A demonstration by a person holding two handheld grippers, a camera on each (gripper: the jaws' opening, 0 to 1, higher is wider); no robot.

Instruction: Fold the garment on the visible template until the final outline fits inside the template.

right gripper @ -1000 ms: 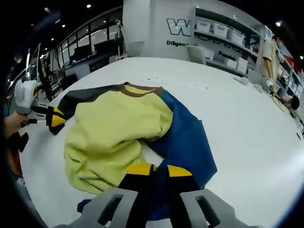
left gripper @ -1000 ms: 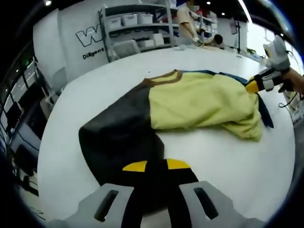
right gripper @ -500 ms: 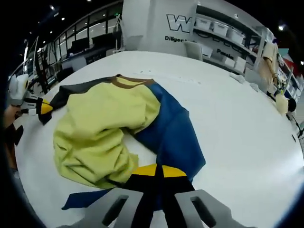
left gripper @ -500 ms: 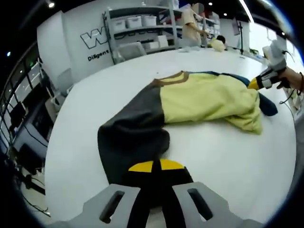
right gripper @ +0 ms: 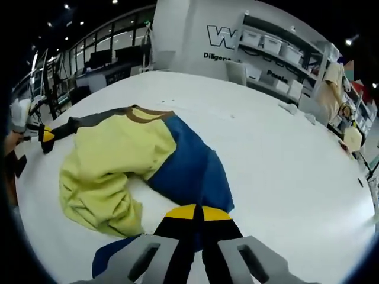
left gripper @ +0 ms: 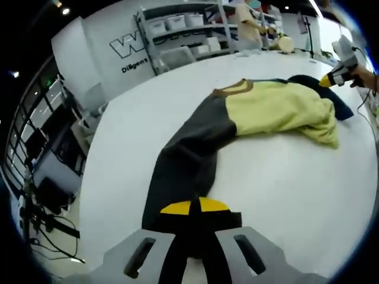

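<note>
In the left gripper view my left gripper [left gripper: 194, 206] sits at six o'clock with its yellow-tipped jaws pressed together on the dark grey sleeve [left gripper: 189, 154] of the garment [left gripper: 260, 109], which lies stretched across the white table [left gripper: 284, 189]. The sleeve runs from the jaws up toward one o'clock, where it meets the pale yellow body [left gripper: 278, 109] and a brown collar [left gripper: 232, 89]. At two o'clock the right gripper [left gripper: 339, 64] is in view at the garment's far end, touching dark blue cloth; from here I cannot tell how its jaws stand. Shelving [left gripper: 183, 29] with white bins stands at twelve o'clock against a wall, and a person [left gripper: 247, 23] is near it. In the right gripper view my right gripper [right gripper: 197, 212] is at six o'clock, jaws closed on the blue sleeve [right gripper: 189, 171], which rises toward eleven o'clock to the rumpled yellow body [right gripper: 112, 160] and the collar [right gripper: 142, 113]. The yellow cloth is bunched in folds toward eight o'clock. The grey sleeve [right gripper: 89, 120] reaches toward nine o'clock, where the left gripper [right gripper: 41, 135] holds its end. I can make out no template outline on the table [right gripper: 284, 177] in either view. Another person [right gripper: 328, 89] stands at two o'clock beside shelves [right gripper: 278, 47].
</note>
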